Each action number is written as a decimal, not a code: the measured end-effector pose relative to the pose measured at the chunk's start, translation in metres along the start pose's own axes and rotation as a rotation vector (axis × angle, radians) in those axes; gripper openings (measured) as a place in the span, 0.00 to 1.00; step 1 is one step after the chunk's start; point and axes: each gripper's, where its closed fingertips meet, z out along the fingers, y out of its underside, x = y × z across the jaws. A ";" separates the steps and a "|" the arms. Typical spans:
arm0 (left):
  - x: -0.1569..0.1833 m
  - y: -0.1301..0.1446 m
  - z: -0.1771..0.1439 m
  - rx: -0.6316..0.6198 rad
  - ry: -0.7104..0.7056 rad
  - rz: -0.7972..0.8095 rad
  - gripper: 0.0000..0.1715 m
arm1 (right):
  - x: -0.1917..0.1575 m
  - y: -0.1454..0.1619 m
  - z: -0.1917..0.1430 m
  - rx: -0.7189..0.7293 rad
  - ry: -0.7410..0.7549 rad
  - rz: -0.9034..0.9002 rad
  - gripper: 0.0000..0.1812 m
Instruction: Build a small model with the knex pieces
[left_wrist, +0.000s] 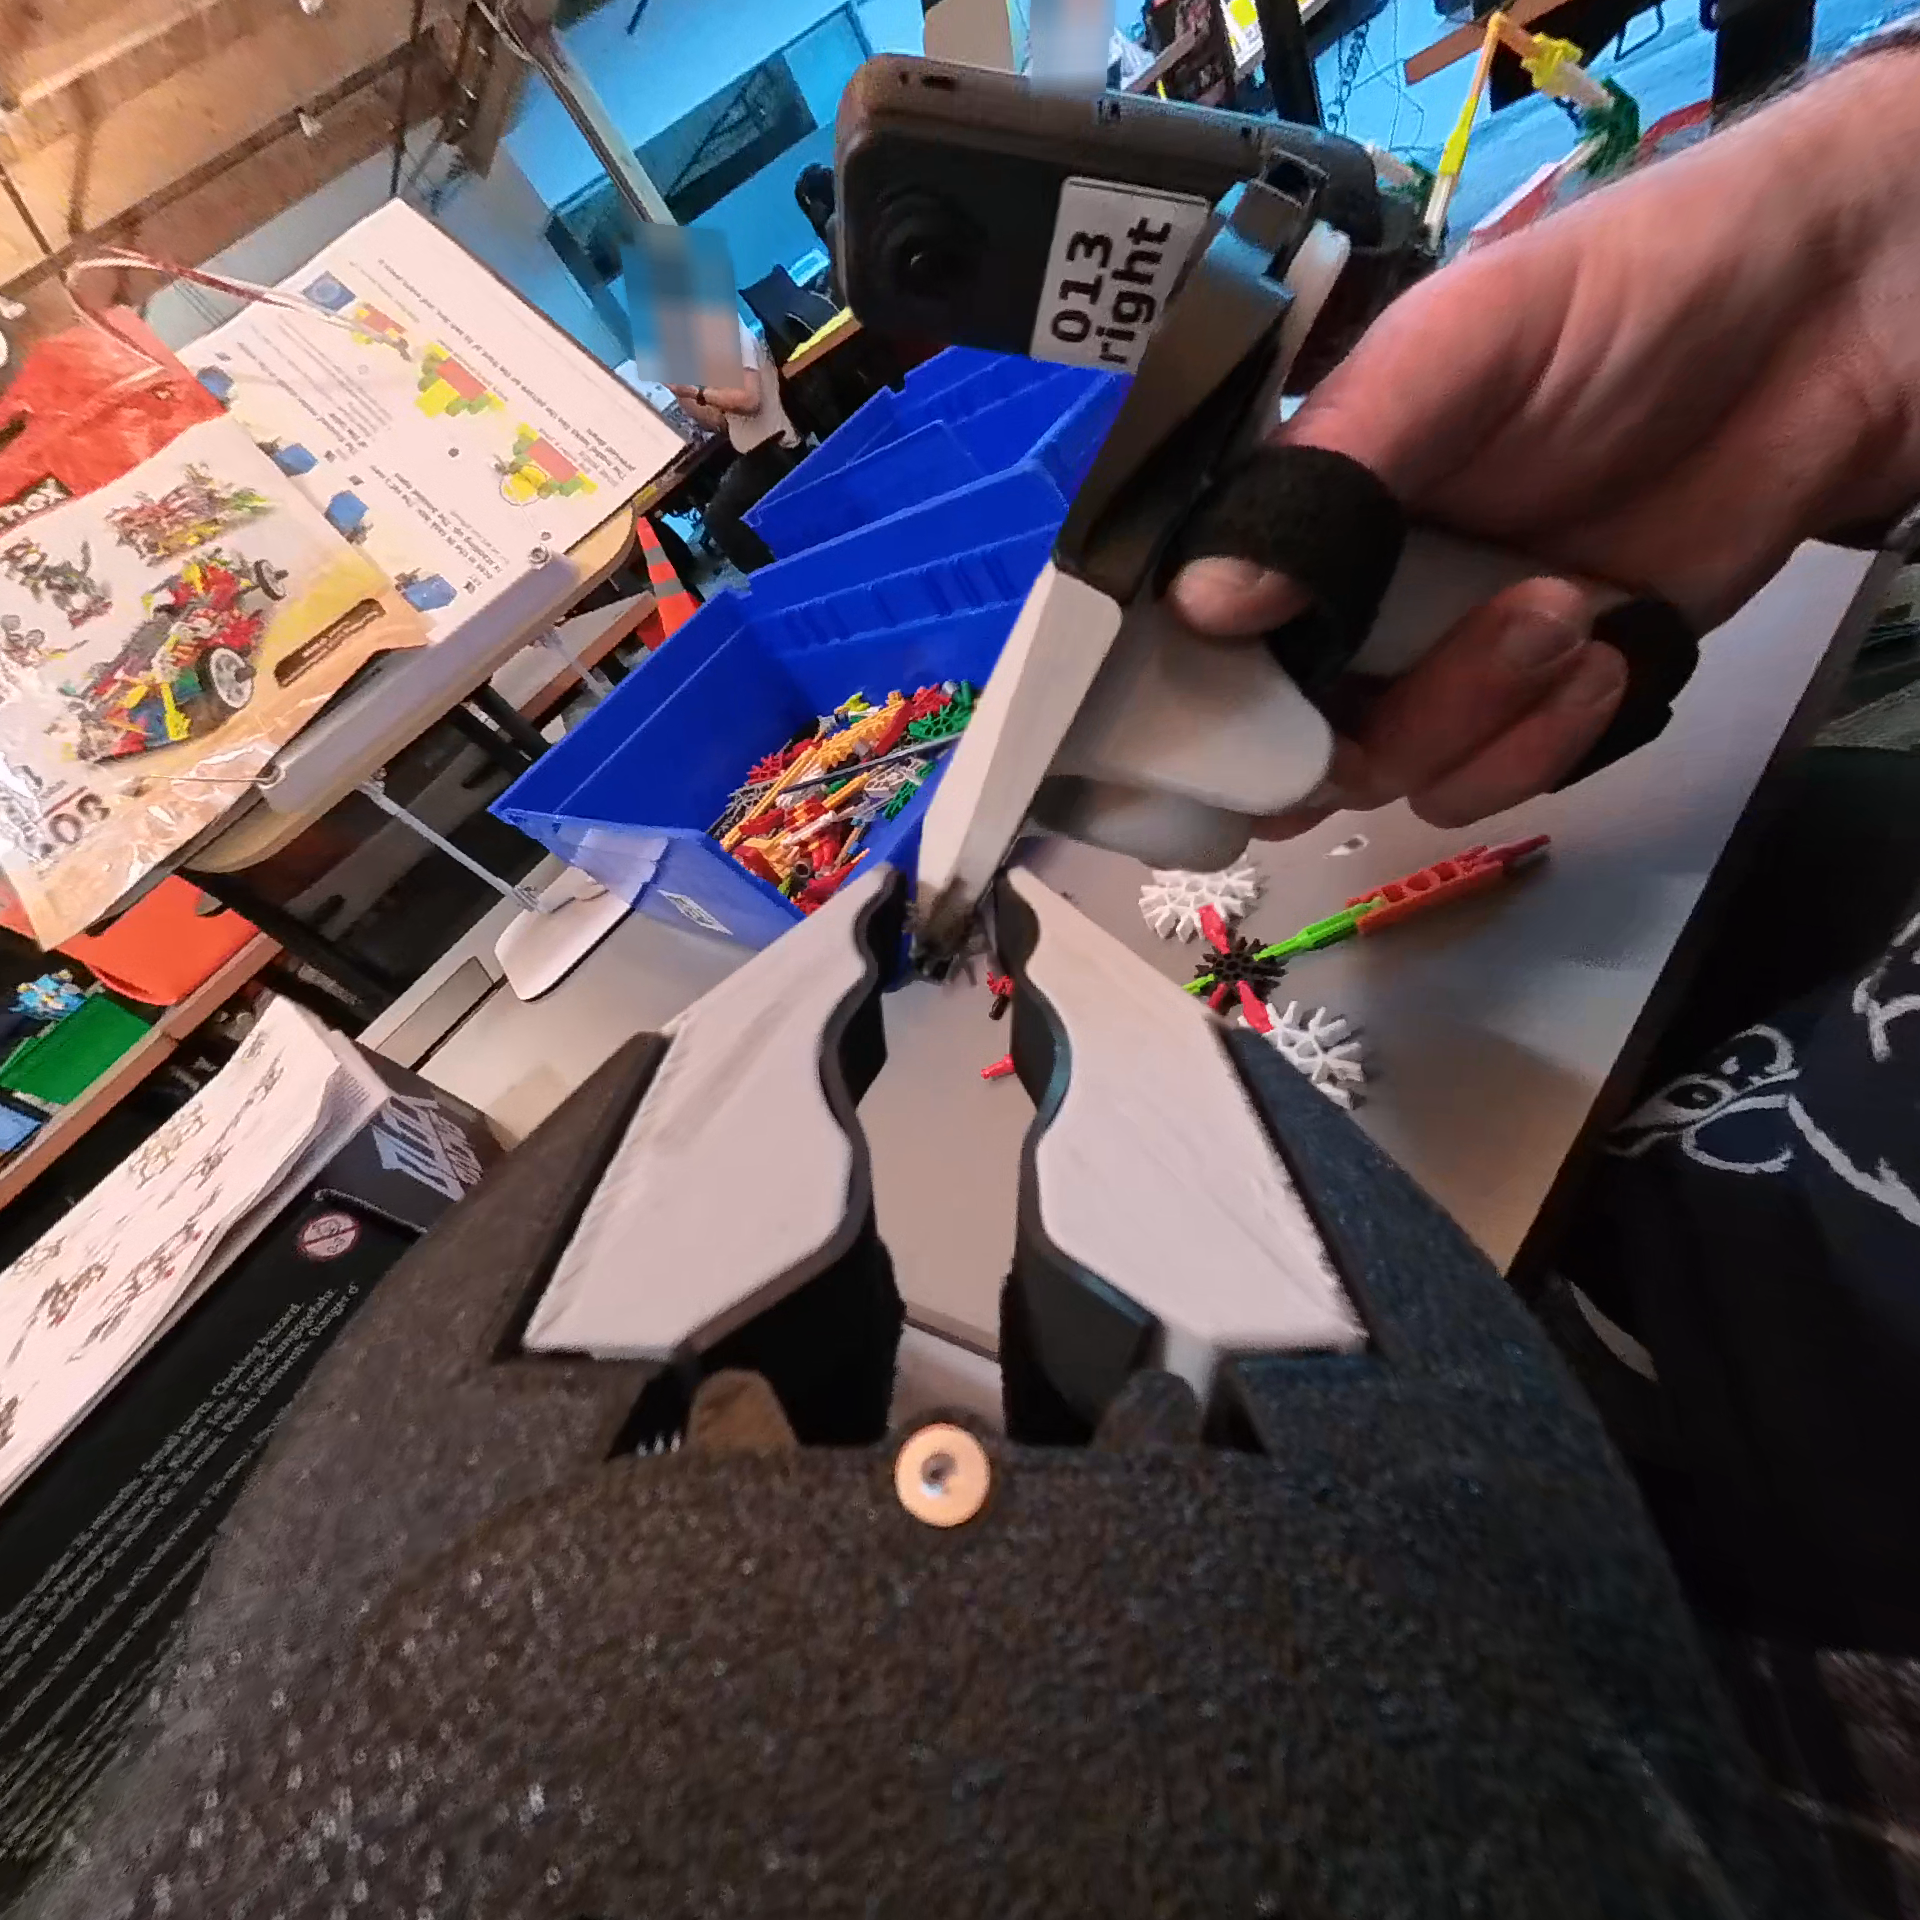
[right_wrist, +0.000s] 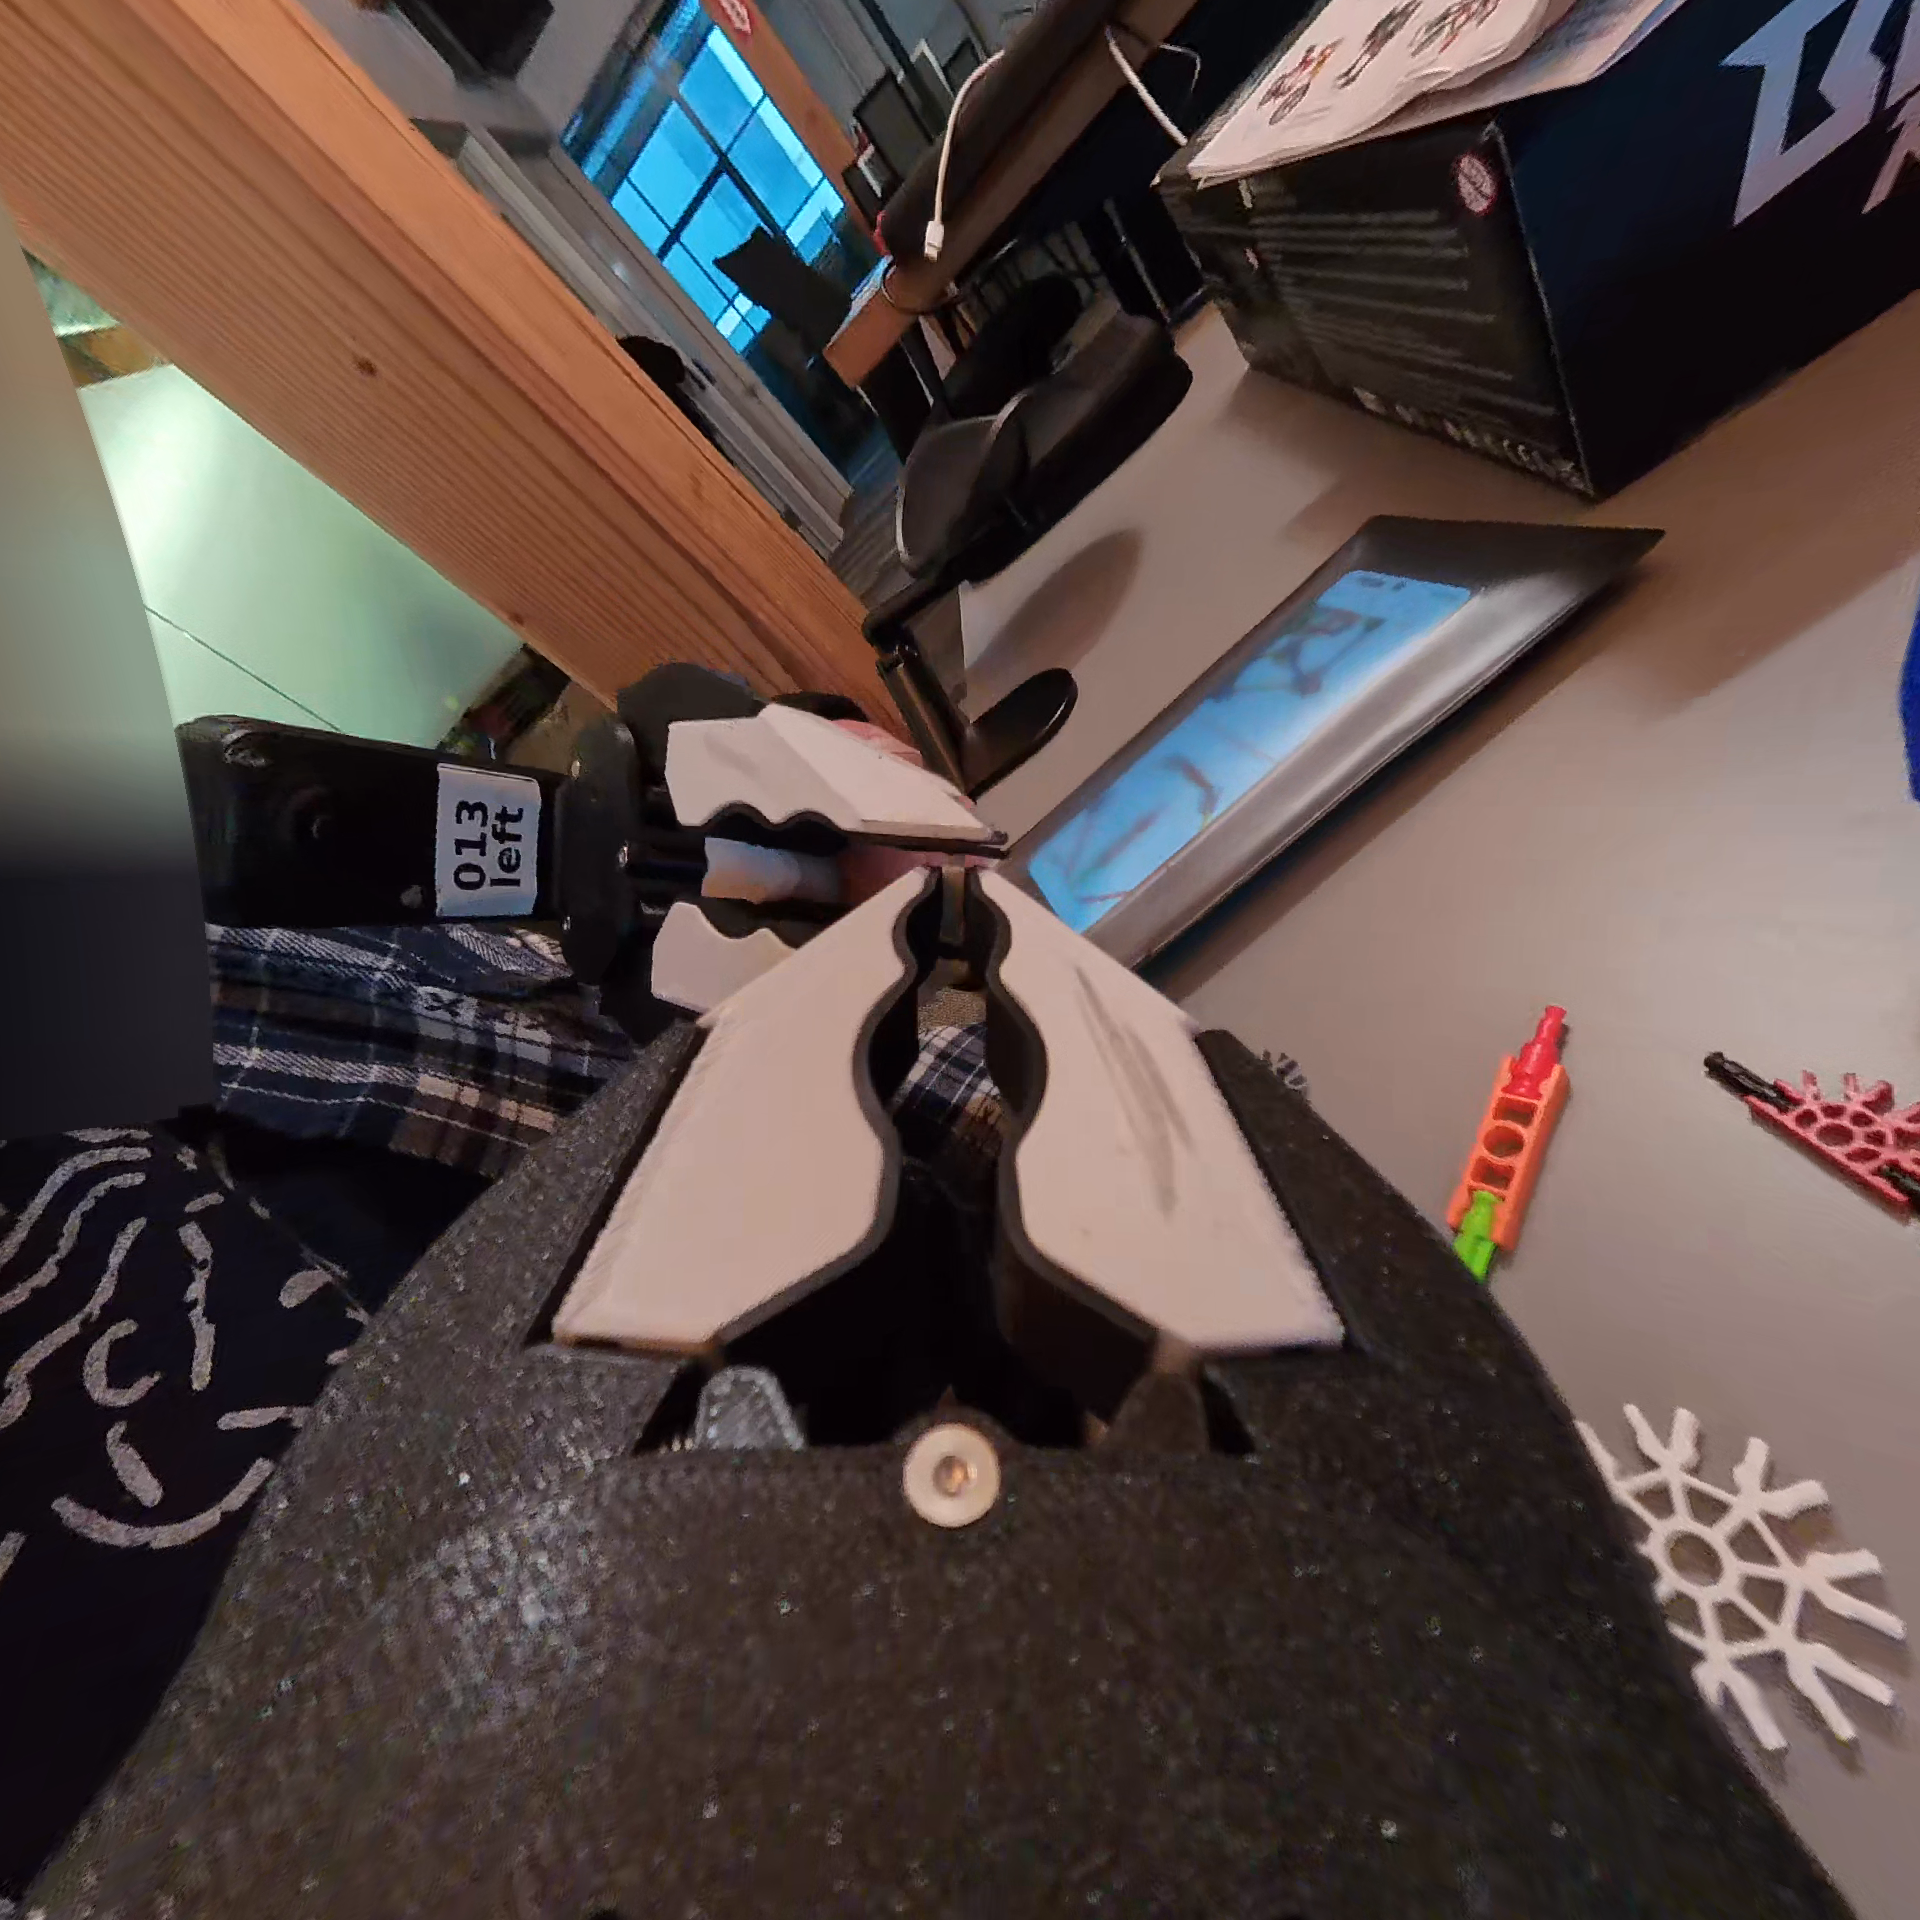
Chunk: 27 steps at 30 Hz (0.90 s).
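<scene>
The left gripper (left_wrist: 943, 914) is clenched on a small black spoked connector (left_wrist: 940, 951); the right gripper (right_wrist: 948, 883) is closed on the same piece above the counter (left_wrist: 1507, 997). With both tips crowded together, the connector could be twisted loose and dropped among white snowflake connectors (left_wrist: 1195, 899).

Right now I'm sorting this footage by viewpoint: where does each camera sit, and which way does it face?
Left wrist view: on the left gripper, looking across the table to the blue bin; shows the right gripper and the hand holding it.
Right wrist view: on the right gripper, facing the left gripper, tablet and black box; plaid sleeve shows.
Shared: both grippers' tips meeting, white snowflake piece, orange piece.
</scene>
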 end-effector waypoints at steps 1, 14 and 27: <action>-0.001 0.000 -0.001 0.005 -0.004 -0.005 0.09 | 0.000 -0.001 0.001 -0.002 0.000 -0.001 0.01; -0.018 0.006 -0.009 0.018 -0.082 -0.063 0.08 | 0.002 -0.012 0.018 0.045 0.011 0.017 0.02; -0.005 -0.001 -0.007 0.029 -0.049 -0.080 0.13 | -0.002 -0.008 -0.006 0.134 0.046 -0.023 0.01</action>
